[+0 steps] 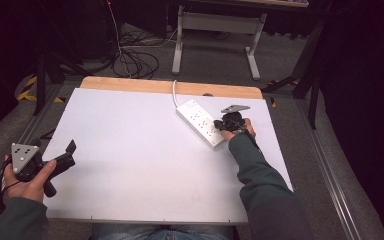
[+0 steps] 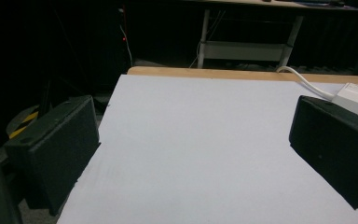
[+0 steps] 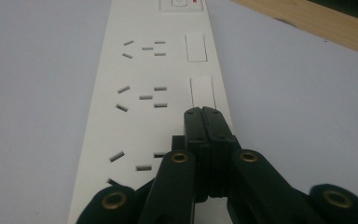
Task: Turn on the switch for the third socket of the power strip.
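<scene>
Power strip (image 1: 201, 123) lies on the far right part of the white tabletop (image 1: 145, 160), long axis running diagonally from its cord end near the far wooden edge toward the near right. Right gripper (image 1: 223, 125) sits over the strip's near end; in the right gripper view its jaws are pressed together with nothing between them, tips (image 3: 202, 122) resting on or just above the strip's face (image 3: 140, 121) beside a rocker switch (image 3: 202, 91), sockets running away ahead along the axis. Contact cannot be confirmed. Judgement: the right hand is far nearer and any press on a switch falls to it. Left gripper (image 1: 62, 159) hangs at the near left edge of the tabletop, well apart, jaws spread wide and empty. Broad open surface lies between the two; the strip's right side is near the tabletop's right edge, leaving little room there
</scene>
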`<action>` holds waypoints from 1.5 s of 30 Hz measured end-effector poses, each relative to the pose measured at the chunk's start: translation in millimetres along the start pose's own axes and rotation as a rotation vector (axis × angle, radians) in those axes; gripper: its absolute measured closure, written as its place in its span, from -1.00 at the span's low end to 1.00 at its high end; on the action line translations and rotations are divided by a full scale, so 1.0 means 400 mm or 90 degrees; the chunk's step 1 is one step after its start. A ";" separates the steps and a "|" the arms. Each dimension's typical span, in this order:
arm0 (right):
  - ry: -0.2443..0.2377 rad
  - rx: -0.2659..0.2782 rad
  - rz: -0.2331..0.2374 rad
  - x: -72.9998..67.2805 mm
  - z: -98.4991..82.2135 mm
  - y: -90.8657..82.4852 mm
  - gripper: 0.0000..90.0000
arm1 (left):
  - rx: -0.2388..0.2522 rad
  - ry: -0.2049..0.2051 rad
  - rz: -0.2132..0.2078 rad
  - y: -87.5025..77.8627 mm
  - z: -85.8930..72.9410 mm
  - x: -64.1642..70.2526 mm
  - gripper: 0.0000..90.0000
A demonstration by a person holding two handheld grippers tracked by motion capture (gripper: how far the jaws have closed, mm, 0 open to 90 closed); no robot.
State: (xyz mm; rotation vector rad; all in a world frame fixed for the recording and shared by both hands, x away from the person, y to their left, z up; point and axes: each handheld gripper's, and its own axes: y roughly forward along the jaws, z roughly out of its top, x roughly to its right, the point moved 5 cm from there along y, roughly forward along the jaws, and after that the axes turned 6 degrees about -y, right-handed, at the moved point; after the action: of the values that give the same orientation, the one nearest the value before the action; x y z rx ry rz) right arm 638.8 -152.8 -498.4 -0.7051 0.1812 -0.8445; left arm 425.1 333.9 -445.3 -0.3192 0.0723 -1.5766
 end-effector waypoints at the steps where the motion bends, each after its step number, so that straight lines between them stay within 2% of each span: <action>1: 0.000 0.000 0.000 0.000 0.000 0.000 1.00 | 0.000 -0.001 0.000 0.000 -0.001 0.001 -0.95; 7: 0.003 0.001 0.004 0.001 0.000 0.000 1.00 | 0.000 -0.002 -0.001 0.005 -0.001 0.002 -0.95; 10: -0.010 -0.003 -0.002 0.001 0.001 -0.002 0.99 | -0.003 0.001 -0.005 0.012 -0.001 0.006 -0.95; 15: -0.013 0.030 -0.022 0.007 0.014 -0.027 1.00 | -0.005 0.005 -0.014 0.024 0.001 0.016 -0.95; 26: 0.004 0.041 -0.030 0.021 0.000 -0.062 1.00 | -0.007 0.006 -0.034 0.051 0.005 0.041 -0.95; 33: 0.012 0.047 -0.033 0.027 -0.008 -0.078 1.00 | -0.009 0.015 -0.044 0.061 0.007 0.050 -0.95; 45: 0.031 0.066 -0.026 0.023 -0.016 -0.116 1.00 | -0.012 0.019 -0.061 0.085 0.009 0.074 -0.95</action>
State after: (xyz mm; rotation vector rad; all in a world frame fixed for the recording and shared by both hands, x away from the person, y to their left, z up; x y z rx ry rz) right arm 613.5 -184.0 -472.6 -0.5928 0.1656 -0.9038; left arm 459.0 304.1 -445.4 -0.3182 0.0962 -1.6767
